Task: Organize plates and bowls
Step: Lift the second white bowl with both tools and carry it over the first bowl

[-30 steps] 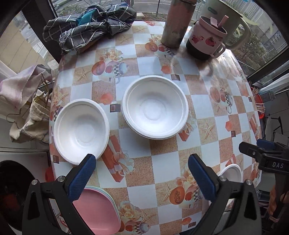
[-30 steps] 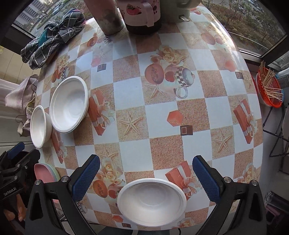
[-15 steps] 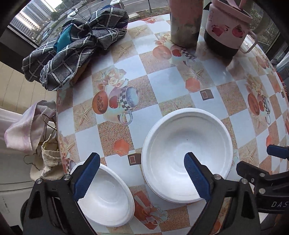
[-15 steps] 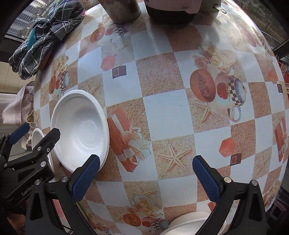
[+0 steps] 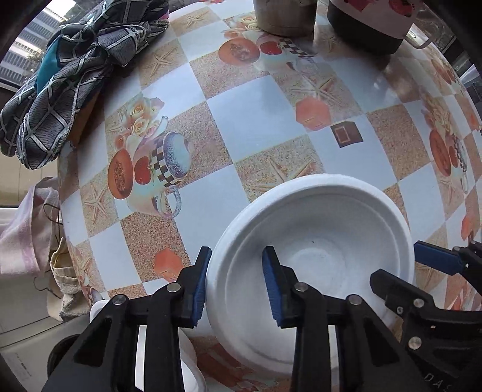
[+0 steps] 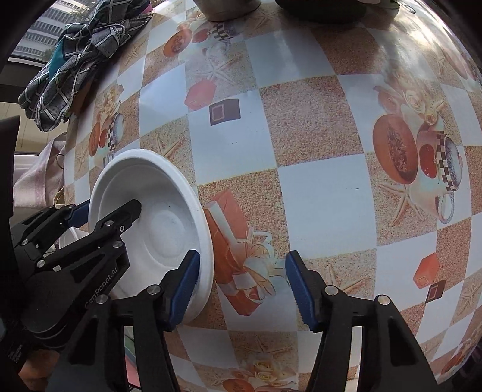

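The big white bowl [image 5: 313, 241] sits on the table [image 5: 256, 114] in the lower middle of the left camera picture. The left gripper [image 5: 236, 279] has its two blue fingers spread a little, one on each side of the bowl's left rim. One finger is outside the rim and one is inside the bowl. I cannot tell if they press the rim yet.

In the right camera picture the same bowl [image 6: 162, 205] is in the lower left. The right gripper [image 6: 242, 282] is spread wide. Its left finger touches the bowl's right rim from the inside, or sits just beside it, and its right finger is over the bare cloth with the gift box picture. The left gripper [image 6: 105, 212] shows here too, black, reaching in over the far side of the bowl.

A smaller white bowl [image 5: 186, 355] peeks out at the bottom left of the left camera picture, mostly hidden under the gripper.

The table has a cloth with orange and white squares, starfish, roses and fruit on it. A gray checked cloth [image 5: 69, 75] lies bunched in the upper left of the frame. A metal cup [image 5: 283, 15] stands at the top edge, and a dark mug [image 5: 370, 27] with red pictures stands just to its right
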{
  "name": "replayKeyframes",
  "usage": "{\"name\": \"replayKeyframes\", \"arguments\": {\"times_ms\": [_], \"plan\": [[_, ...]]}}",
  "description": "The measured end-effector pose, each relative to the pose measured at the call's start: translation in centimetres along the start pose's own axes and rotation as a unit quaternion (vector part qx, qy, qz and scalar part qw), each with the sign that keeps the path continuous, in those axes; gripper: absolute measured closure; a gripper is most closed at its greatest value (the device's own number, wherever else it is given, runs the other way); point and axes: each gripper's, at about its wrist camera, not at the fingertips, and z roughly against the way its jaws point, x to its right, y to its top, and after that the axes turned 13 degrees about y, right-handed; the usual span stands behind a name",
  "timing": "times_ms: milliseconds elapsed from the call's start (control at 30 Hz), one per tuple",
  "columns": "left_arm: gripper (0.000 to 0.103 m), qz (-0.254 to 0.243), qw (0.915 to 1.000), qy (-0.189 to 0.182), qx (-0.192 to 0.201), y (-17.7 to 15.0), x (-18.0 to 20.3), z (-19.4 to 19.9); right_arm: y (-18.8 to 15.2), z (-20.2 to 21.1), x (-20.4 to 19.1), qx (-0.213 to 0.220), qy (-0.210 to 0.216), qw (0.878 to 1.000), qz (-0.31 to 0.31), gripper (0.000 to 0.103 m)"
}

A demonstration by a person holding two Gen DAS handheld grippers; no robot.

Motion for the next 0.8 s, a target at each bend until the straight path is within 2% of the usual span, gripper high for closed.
{"name": "replayKeyframes", "arguments": {"times_ms": [67, 167, 233, 433, 600, 700, 800], "plan": [[0.066, -0.002, 1.0000, -0.001, 0.001, -0.1, 0.5, 0.4, 0.0, -0.2, -0.2, -0.004, 0.012, 1.000, 0.003, 0.069], [0.067, -0.004, 1.0000, -0.008, 0.002, -0.4, 1.5, 0.7, -0.3, -0.7, 0.0, -0.019, 0.030, 0.999, -0.001, 0.083], [0.067, -0.005, 0.9998, -0.017, 0.001, -0.9, 2.2, 1.0, -0.8, -1.0, 0.3, -0.032, 0.035, 0.999, 0.002, 0.088], [0.067, 0.011, 0.9998, -0.015, 0.012, -5.0, 4.4, 2.4, -4.1, -0.8, 1.3, -0.057, 0.025, 0.998, 0.009, 0.088], [0.067, 0.026, 0.9995, -0.018, -0.001, -9.2, 5.5, 2.9, -6.7, -0.8, 1.0, -0.076, 0.006, 0.997, 0.028, 0.087], [0.067, 0.041, 0.9988, -0.024, -0.006, -11.3, 5.5, 3.7, -8.0, 0.0, 0.5, -0.077, 0.008, 0.996, 0.037, 0.088], [0.067, 0.048, 0.9986, -0.022, 0.007, -13.1, 5.4, 5.3, -9.2, 1.4, 0.0, -0.071, 0.005, 0.996, 0.047, 0.087]]}}
